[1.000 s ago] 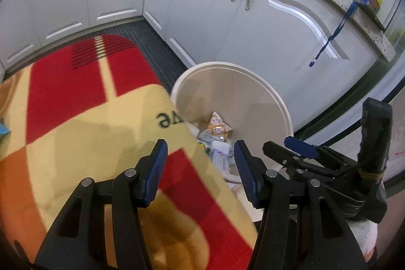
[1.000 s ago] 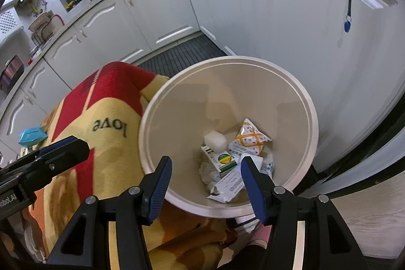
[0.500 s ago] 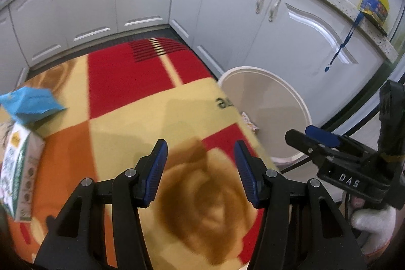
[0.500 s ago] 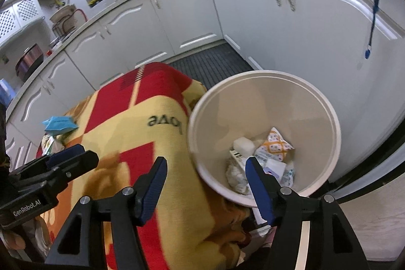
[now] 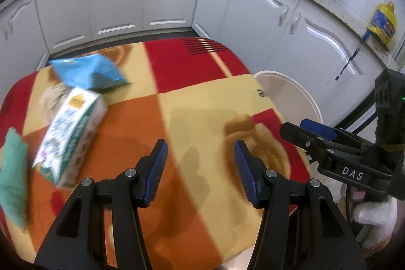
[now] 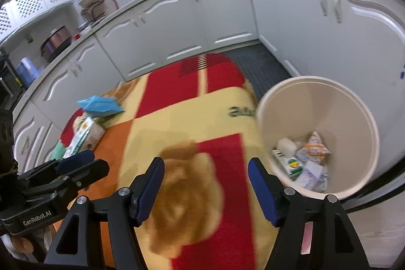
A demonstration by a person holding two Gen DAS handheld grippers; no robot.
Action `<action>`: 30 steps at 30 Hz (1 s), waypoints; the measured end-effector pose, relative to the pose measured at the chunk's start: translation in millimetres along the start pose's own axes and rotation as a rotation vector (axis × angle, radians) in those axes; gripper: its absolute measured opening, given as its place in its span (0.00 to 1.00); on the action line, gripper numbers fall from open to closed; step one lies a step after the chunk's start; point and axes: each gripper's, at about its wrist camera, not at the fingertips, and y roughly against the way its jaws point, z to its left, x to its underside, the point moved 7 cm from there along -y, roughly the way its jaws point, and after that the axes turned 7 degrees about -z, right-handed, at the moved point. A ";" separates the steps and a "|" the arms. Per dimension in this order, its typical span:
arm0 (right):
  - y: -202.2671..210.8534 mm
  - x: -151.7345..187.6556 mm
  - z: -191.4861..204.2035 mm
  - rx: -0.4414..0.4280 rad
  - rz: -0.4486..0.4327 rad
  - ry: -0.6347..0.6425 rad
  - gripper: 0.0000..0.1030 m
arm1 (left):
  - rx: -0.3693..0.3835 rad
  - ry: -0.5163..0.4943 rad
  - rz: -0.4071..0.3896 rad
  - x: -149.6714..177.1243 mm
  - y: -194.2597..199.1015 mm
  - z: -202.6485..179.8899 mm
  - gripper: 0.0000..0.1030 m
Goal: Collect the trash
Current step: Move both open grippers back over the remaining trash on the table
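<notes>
Two grippers are hanging over a table with a red, yellow and orange blanket [image 5: 192,103] on it, and neither has anything in it. Going left to right on the table: a green sponge [image 5: 12,184] sits at the far left edge, right next to it lies a green and white carton [image 5: 71,136] on its side, and just behind the carton is a blue packet [image 5: 88,72] (kind of crumpled, partly overlapping the carton's far end). All three are blurry, so I can't read any print on them.

Then comes the left gripper [image 5: 200,170], fingers spread with just blanket showing between them, well to the right of the carton. The right gripper [image 6: 206,190] is beside it, jaws opening, also with only blanket between the pads. A white glove [image 5: 374,213] on the person's hand shows under it.

Furthest right is the cream bin [image 6: 349,103], standing on the floor tight against the table's edge, in front of the white cabinets [image 5: 253,6]. It has several bits of trash [image 6: 303,156] at the bottom: small boxes, a white lump and an orange-patterned wrapper. A yellow bottle [image 5: 383,22] sits on the counter above.
</notes>
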 end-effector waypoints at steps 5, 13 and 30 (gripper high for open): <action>-15.6 6.0 35.2 -0.042 0.029 0.042 0.67 | -0.038 0.045 -0.005 7.9 20.5 42.7 0.55; -41.1 16.1 91.5 -0.096 0.083 0.123 0.67 | -0.127 0.123 -0.007 24.6 54.7 124.3 0.57; -79.9 25.5 196.8 -0.218 0.162 0.183 0.72 | -0.229 0.197 -0.026 35.5 88.8 218.6 0.67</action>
